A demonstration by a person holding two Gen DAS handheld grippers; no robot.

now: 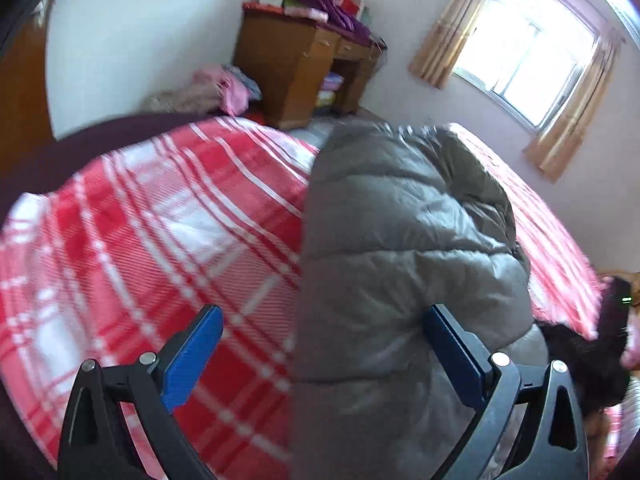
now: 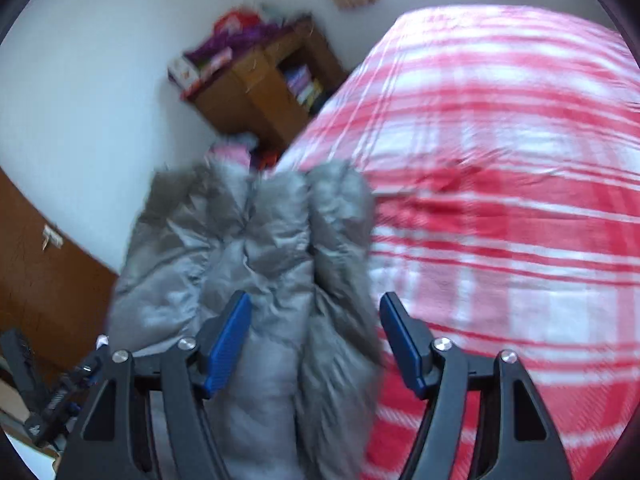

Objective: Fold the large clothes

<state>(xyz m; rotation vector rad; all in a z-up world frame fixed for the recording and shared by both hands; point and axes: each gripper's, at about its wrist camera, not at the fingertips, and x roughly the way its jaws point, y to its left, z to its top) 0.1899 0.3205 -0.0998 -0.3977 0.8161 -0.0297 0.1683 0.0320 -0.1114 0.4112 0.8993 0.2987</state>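
A grey puffer jacket (image 1: 404,248) lies bunched on a bed with a red and white plaid blanket (image 1: 160,232). My left gripper (image 1: 324,320) is open, its blue pads wide apart, with the jacket's left edge between them. In the right wrist view the jacket (image 2: 256,248) hangs in front, blurred by motion, beside the plaid blanket (image 2: 500,200). My right gripper (image 2: 316,308) is open around a fold of the jacket, its blue pads (image 2: 230,344) not pressing the cloth.
A wooden desk (image 1: 296,68) piled with purple and red items stands by the far wall. Pink clothes (image 1: 228,88) lie beside it. A curtained window (image 1: 524,48) is at right. A brown door (image 2: 44,272) and the other gripper (image 2: 52,396) show at left.
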